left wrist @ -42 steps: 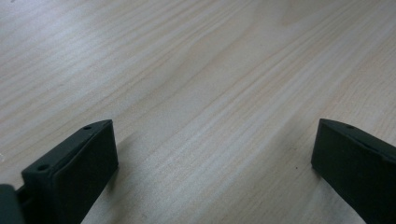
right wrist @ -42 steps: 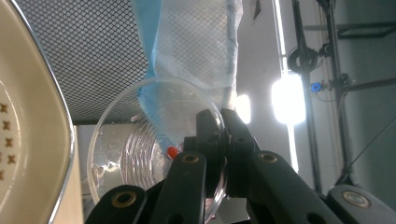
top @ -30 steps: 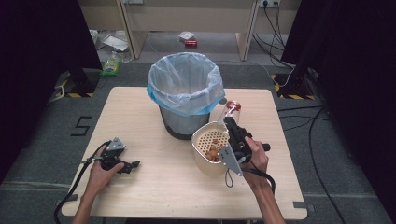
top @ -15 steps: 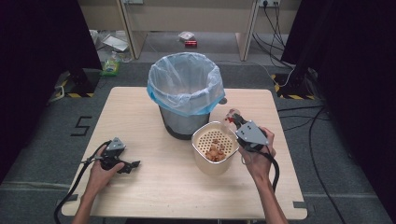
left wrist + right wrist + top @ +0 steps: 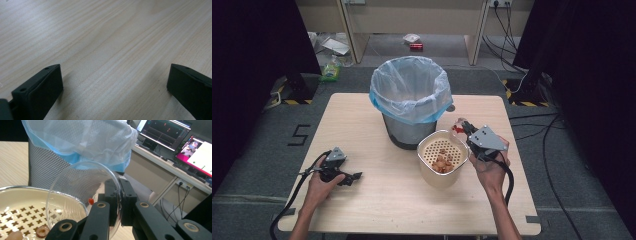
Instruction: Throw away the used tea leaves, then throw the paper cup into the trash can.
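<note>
My right gripper [image 5: 465, 132] [image 5: 120, 195] is shut on the rim of a clear plastic bowl [image 5: 458, 125] [image 5: 75, 187], held tilted just right of a cream strainer bowl [image 5: 428, 167] [image 5: 15, 191]. A small red bit [image 5: 91, 201] clings inside the clear bowl. Several brownish food pieces [image 5: 443, 163] lie on the strainer's perforated floor. My left gripper [image 5: 352, 176] [image 5: 115, 87] rests on the wooden table [image 5: 377, 210] at the front left, its jaws wide apart with bare wood between them.
A mesh bin lined with a blue plastic bag [image 5: 410, 95] [image 5: 75, 140] stands at the table's middle back, touching the strainer. Monitors and a desk [image 5: 175, 150] are off to the right. Litter lies on the floor [image 5: 412, 42] beyond the table.
My right gripper has swung from above the strainer out to its right side and slightly up, carrying the clear bowl. The left hand has stayed put.
</note>
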A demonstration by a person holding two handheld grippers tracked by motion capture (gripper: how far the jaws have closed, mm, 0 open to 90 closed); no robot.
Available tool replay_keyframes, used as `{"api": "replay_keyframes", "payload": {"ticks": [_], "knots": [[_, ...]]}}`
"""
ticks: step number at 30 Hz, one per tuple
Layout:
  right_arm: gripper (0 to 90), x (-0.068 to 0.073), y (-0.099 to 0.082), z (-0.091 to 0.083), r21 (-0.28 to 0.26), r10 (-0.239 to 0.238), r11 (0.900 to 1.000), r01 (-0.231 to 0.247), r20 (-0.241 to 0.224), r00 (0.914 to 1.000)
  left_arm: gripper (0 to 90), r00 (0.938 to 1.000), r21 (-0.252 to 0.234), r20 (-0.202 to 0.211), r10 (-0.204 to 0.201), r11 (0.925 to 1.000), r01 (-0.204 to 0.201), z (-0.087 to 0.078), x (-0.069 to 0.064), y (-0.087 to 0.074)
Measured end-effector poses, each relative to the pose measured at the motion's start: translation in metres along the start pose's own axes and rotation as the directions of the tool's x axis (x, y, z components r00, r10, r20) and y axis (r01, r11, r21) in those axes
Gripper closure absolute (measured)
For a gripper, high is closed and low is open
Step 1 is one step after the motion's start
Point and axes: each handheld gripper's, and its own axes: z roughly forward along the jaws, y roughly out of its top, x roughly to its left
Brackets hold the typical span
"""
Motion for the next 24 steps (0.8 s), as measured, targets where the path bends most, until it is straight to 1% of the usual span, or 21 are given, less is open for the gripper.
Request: {"api": "replay_keyframes", "payload": {"ticks": [3, 7, 10, 12, 16, 18, 20, 21, 22, 23, 24], "knots": [[86.7, -0.001, 0.001, -0.001, 0.008, 0.012, 0.9999, -0.012, -0.004, 0.9999, 0.0, 1.0000, 0.000, 0.000, 0.000, 1.0000, 0.000, 0.000, 0.000, 0.000], [86.5, -0.006, 0.002, -0.003, 0.004, 0.045, 0.9990, -0.045, -0.006, 0.9990, 0.0, 1.0000, 0.000, 0.000, 0.000, 1.0000, 0.000, 0.000, 0.000, 0.000], [86.5, -0.008, 0.003, -0.004, 0.003, 0.049, 0.9988, -0.049, -0.007, 0.9988, 0.0, 1.0000, 0.000, 0.000, 0.000, 1.0000, 0.000, 0.000, 0.000, 0.000], [86.5, -0.012, 0.005, -0.004, -0.003, 0.044, 0.9990, -0.044, -0.004, 0.9990, 0.0, 1.0000, 0.000, 0.000, 0.000, 1.0000, 0.000, 0.000, 0.000, 0.000], [86.4, -0.017, 0.008, -0.008, -0.012, 0.059, 0.9982, -0.059, 0.001, 0.9983, 0.0, 1.0000, 0.000, 0.000, 0.000, 1.0000, 0.000, 0.000, 0.000, 0.000], [86.4, -0.023, 0.011, -0.010, -0.016, 0.077, 0.9969, -0.077, 0.002, 0.9971, 0.0, 1.0000, 0.000, 0.000, 0.000, 1.0000, 0.000, 0.000, 0.000, 0.000], [86.4, -0.025, 0.013, -0.011, -0.019, 0.083, 0.9963, -0.083, -0.001, 0.9965, 0.0, 1.0000, 0.000, 0.000, 0.000, 1.0000, 0.000, 0.000, 0.000, 0.000], [86.4, -0.028, 0.014, -0.010, -0.025, 0.104, 0.9942, -0.104, -0.008, 0.9945, 0.0, 1.0000, 0.000, 0.000, 0.000, 1.0000, 0.000, 0.000, 0.000, 0.000], [86.4, -0.032, 0.021, -0.009, -0.020, 0.105, 0.9942, -0.105, -0.011, 0.9944, 0.0, 1.0000, 0.001, 0.000, 0.001, 1.0000, -0.001, 0.000, 0.000, 0.000], [86.4, -0.032, 0.021, -0.009, -0.020, 0.105, 0.9942, -0.105, -0.011, 0.9944, 0.0, 1.0000, 0.001, 0.000, 0.000, 1.0000, 0.000, 0.000, 0.000, 0.000], [86.4, -0.037, 0.030, -0.007, -0.016, 0.085, 0.9962, -0.085, 0.000, 0.9964, 0.0, 1.0000, 0.001, 0.000, 0.000, 1.0000, 0.000, 0.000, 0.000, 0.000]]}}
